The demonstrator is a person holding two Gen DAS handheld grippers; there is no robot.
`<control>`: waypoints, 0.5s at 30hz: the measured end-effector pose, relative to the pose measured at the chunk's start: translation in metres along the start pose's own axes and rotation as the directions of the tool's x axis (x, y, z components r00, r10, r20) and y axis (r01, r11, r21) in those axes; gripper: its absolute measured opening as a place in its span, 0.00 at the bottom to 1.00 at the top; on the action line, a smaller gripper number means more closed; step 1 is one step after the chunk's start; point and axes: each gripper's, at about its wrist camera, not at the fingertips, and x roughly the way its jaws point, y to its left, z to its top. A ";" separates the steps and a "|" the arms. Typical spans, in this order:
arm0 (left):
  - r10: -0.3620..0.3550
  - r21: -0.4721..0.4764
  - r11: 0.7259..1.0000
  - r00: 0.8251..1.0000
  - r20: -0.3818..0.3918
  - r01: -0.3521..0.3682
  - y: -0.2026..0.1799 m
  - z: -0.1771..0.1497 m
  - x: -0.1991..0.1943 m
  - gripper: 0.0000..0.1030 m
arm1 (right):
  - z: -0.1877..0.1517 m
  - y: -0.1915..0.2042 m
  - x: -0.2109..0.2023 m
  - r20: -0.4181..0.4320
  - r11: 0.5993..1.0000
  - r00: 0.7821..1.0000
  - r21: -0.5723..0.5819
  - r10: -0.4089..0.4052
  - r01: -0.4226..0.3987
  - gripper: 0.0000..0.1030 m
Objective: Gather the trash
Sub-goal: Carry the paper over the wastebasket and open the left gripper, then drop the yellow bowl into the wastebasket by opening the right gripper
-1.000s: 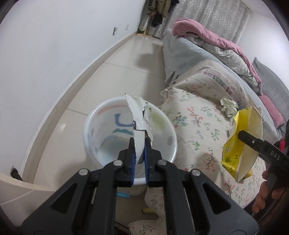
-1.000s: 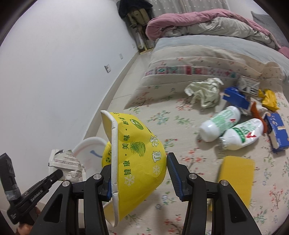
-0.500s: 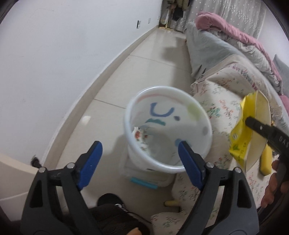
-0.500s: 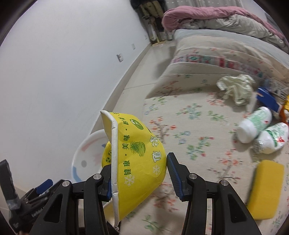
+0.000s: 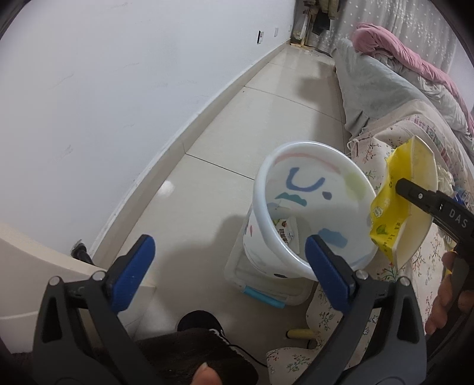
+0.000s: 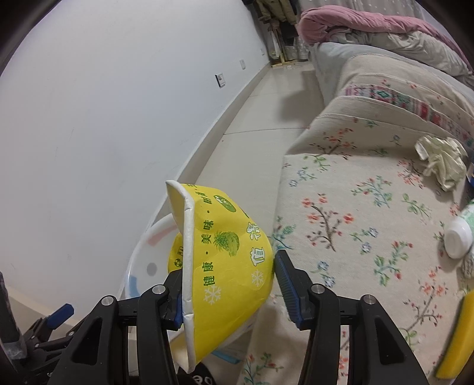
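Note:
A white trash bin (image 5: 311,219) with coloured marks stands on the floor beside the floral bed (image 6: 370,237). A white wrapper (image 5: 286,229) lies inside it. My left gripper (image 5: 228,263) is open and empty, just left of and in front of the bin. My right gripper (image 6: 228,284) is shut on a squashed yellow paper bowl (image 6: 228,254), held at the bin's right rim; the bowl also shows in the left wrist view (image 5: 400,207). The bin's rim (image 6: 142,260) shows behind the bowl.
On the bed lie a crumpled pale tissue (image 6: 441,157), a white bottle (image 6: 459,237) and a yellow sponge (image 6: 456,340). A white wall (image 5: 118,103) runs along the left, with tiled floor (image 5: 237,133) between wall and bed. A pink quilt (image 6: 370,20) lies at the far end.
My left gripper opened and let the white wrapper fall into the bin, then drew back to the left. My right gripper carried the yellow bowl leftward to the bin's rim.

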 end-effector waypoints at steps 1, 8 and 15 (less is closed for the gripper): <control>0.000 -0.001 1.000 1.000 -0.003 0.000 -0.001 0.001 0.001 0.98 | 0.002 0.001 0.001 0.006 1.000 1.000 -0.001 0.004 -0.004 0.53; -0.003 0.000 1.000 1.000 -0.013 0.003 -0.004 0.002 0.002 0.98 | 0.005 0.001 -0.005 0.014 1.000 1.000 0.006 0.015 -0.015 0.74; -0.018 -0.003 1.000 1.000 -0.015 0.018 -0.005 0.003 0.001 0.98 | 0.002 -0.008 -0.027 0.022 1.000 1.000 0.021 -0.009 0.008 0.74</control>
